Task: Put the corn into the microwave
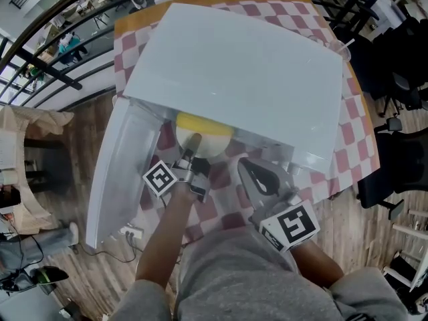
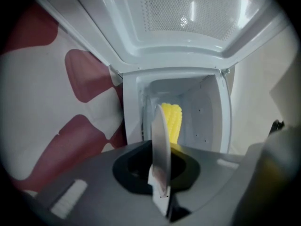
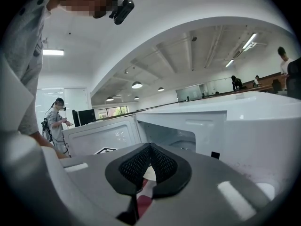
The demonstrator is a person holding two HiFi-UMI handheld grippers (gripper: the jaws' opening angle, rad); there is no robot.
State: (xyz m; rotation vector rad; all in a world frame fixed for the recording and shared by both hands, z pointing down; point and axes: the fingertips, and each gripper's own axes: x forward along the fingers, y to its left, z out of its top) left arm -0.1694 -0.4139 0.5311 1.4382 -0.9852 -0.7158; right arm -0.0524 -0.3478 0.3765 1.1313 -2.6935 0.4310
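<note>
The white microwave (image 1: pixel 234 72) stands on the checkered table with its door (image 1: pixel 124 172) swung open to the left. A yellow corn cob (image 1: pixel 204 122) lies on a white plate (image 1: pixel 212 144) at the oven's mouth. My left gripper (image 1: pixel 192 147) is shut on the plate's near rim. In the left gripper view the plate (image 2: pixel 160 135) shows edge-on between the jaws, with the corn (image 2: pixel 171 119) beyond it inside the cavity. My right gripper (image 1: pixel 257 176) hangs shut and empty in front of the oven, right of the plate; in its own view its pads (image 3: pixel 141 161) meet with nothing between them.
The red-and-white checkered cloth (image 1: pixel 348 139) covers the table. Dark chairs (image 1: pixel 394 92) stand at the right, a black railing (image 1: pixel 40 65) at the upper left. The open door (image 3: pixel 103 135) and oven body (image 3: pixel 235 126) fill the right gripper view; a person (image 3: pixel 56 119) stands far behind.
</note>
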